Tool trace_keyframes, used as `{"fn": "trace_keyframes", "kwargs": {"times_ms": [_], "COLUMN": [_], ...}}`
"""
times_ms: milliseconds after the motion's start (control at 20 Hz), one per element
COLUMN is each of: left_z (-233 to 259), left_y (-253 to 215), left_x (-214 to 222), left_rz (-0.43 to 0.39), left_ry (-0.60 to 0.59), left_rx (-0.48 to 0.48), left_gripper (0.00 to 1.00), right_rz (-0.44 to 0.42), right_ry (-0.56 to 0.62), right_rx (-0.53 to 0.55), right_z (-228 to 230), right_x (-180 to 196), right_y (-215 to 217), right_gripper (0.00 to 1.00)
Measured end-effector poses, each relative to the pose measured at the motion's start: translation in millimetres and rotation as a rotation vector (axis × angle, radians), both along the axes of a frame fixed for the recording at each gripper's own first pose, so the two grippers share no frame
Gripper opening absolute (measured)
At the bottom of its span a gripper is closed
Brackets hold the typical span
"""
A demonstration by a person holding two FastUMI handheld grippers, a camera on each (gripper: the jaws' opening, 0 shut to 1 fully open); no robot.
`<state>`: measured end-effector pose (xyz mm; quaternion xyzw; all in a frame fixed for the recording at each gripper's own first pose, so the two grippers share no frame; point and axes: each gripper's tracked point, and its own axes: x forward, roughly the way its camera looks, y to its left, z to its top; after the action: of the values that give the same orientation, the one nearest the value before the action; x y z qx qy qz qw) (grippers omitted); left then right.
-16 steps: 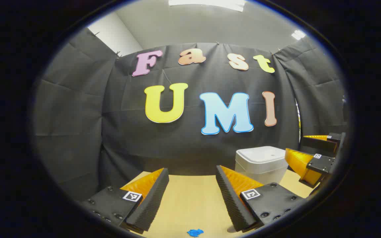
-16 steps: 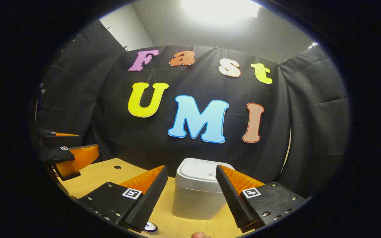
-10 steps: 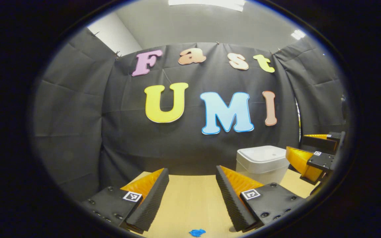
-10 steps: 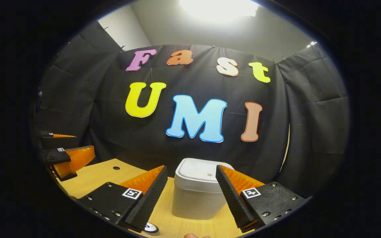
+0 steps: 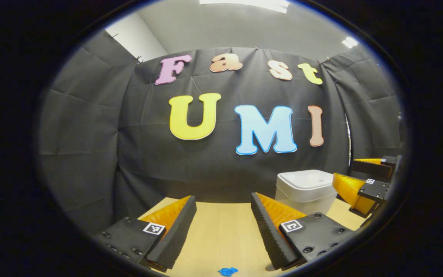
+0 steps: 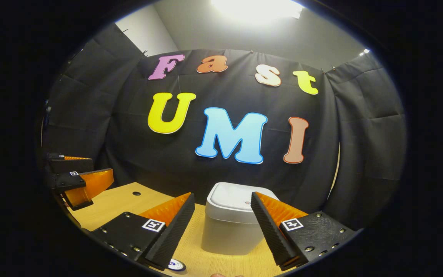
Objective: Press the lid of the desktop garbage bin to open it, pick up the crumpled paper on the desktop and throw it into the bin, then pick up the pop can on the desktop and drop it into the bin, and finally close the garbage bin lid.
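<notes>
A white desktop bin stands on the wooden table with its lid down, just ahead of my right gripper, which is open and empty; the bin shows between its fingers. The round top of the pop can peeks in at the bottom edge, under the right gripper's left finger. In the left gripper view the bin sits to the right, and a blue crumpled paper lies on the table below my open left gripper. Beside the bin hangs the right gripper, open.
The tabletop runs back to the black cloth wall. A small round hole is in the table at the left, near the left gripper. A fingertip pokes in at the bottom edge.
Both views have shifted only slightly; the right gripper has drifted a little so the bin sits a touch further right between its fingers. Both grippers stay open, the lid stays down.
</notes>
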<state>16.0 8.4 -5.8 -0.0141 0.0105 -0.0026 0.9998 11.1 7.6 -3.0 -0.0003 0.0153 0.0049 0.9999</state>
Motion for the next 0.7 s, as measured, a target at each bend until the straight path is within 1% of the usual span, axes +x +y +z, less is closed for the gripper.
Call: {"fn": "trace_keyframes", "kwargs": {"times_ms": [50,100,150,200,350,400,450,500,550,600,650,700], "left_z": [-1.0,-1.5,-2.3,-2.8,-4.0,-2.4,-1.5,-1.4,-1.9,-1.0,-0.8,-0.7], "left_y": [-0.4,-0.7,-2.0,-2.6,-2.7,-2.4,-3.6,-4.5,-6.4,-8.5,-10.0,-12.1], "left_x": [1.4,2.6,4.3,6.1,7.8,7.7,8.4,8.5,9.2,10.2,10.1,11.4], "left_rz": [-0.002,-0.003,-0.008,-0.009,-0.009,-0.009,-0.009,-0.01,-0.011,-0.017,-0.02,-0.022], "left_ry": [0.002,0.003,0.008,0.008,0.006,0.003,-0.001,-0.003,-0.005,-0.007,-0.009,-0.01], "left_rx": [0.0,-0.001,-0.002,-0.001,0.0,-0.001,-0.001,0.0,0.003,0.006,0.009,0.011], "left_gripper": [0.94,0.96,0.94,0.96,0.96,0.96,0.96,0.96,0.96,0.96,0.96,0.94], "right_rz": [0.003,0.005,0.006,0.006,0.007,-0.006,-0.009,-0.031,-0.044,-0.044,-0.055,-0.05], "right_ry": [0.002,0.005,0.007,0.008,0.018,0.019,0.019,0.028,0.035,0.039,0.044,0.047], "right_rx": [-0.001,-0.002,-0.003,-0.002,0.013,0.015,0.019,0.021,0.024,0.03,0.035,0.041], "right_z": [-1.7,-1.9,-3.1,-2.7,-7.4,-7.8,-8.0,-9.4,-11.6,-12.6,-14.5,-14.9], "right_x": [1.6,2.2,2.3,2.1,5.4,6.8,6.7,9.8,9.3,10.3,11.1,12.5], "right_y": [0.7,1.2,1.6,1.0,0.7,-2.6,-4.6,-8.3,-11.8,-12.3,-15.1,-15.1], "right_gripper": [0.94,0.94,0.95,0.94,0.94,0.93,0.82,0.8,0.65,0.57,0.45,0.41]}}
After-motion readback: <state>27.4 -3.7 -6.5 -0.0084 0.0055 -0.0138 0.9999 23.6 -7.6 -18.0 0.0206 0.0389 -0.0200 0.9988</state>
